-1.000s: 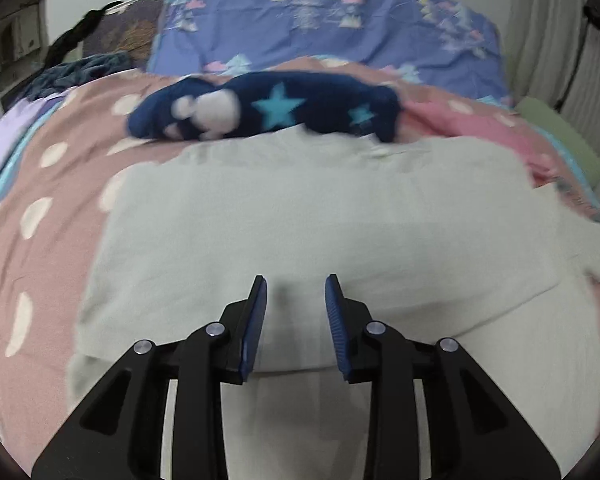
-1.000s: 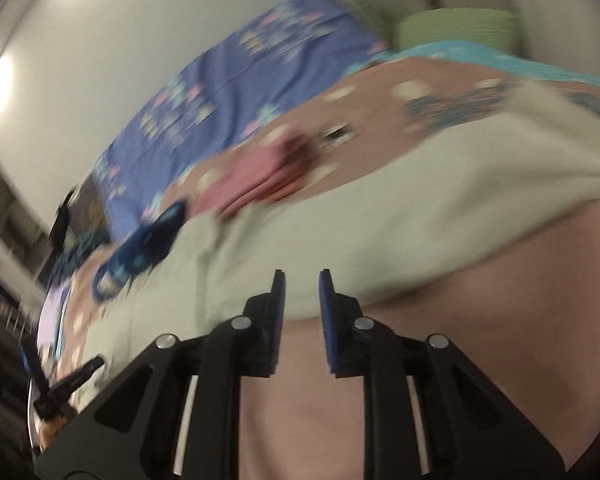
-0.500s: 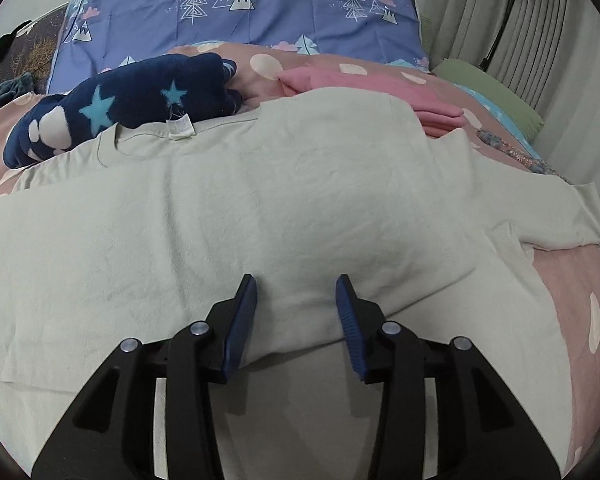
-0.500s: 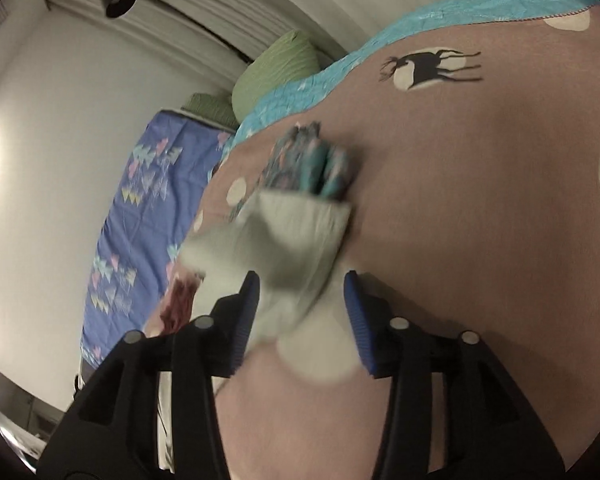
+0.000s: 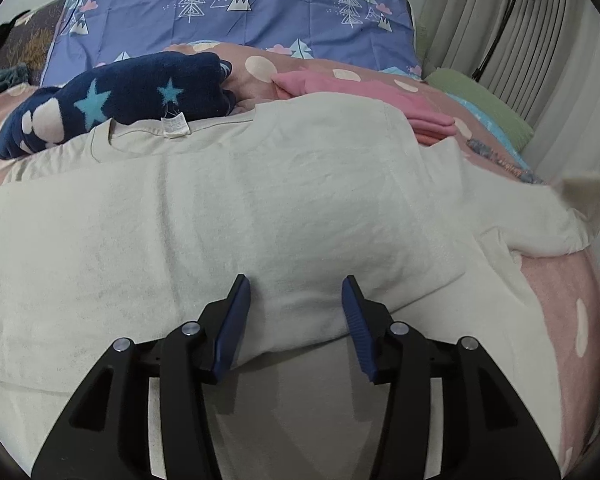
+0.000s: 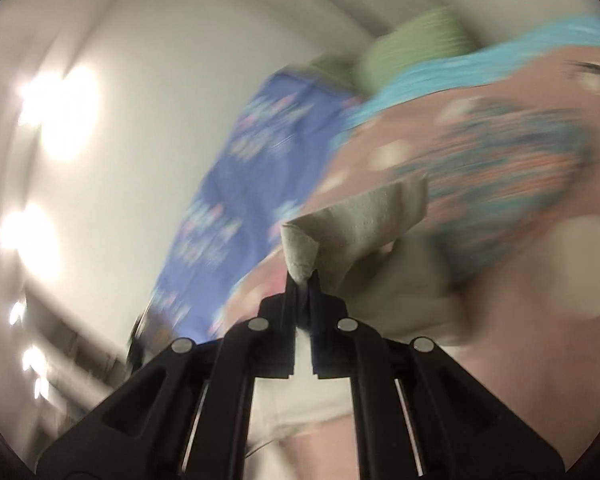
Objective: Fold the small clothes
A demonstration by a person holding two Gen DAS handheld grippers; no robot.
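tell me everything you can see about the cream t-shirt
The cream t-shirt looks like soft, lightly creased cotton, with a ribbed neckline and a white tag. It lies spread on the pink dotted bedspread, its neckline against a navy star garment. The right gripper pinches its sleeve; the left gripper is open over its body.

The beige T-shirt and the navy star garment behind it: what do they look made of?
The beige T-shirt looks like matte cotton jersey: soft creases, stitched collar, a sewn-in label. The navy star garment looks like plush fleece, going by its fuzzy, thick pile. The right gripper pinches the shirt's sleeve, which bunches limply there, so it seems a thin knit.
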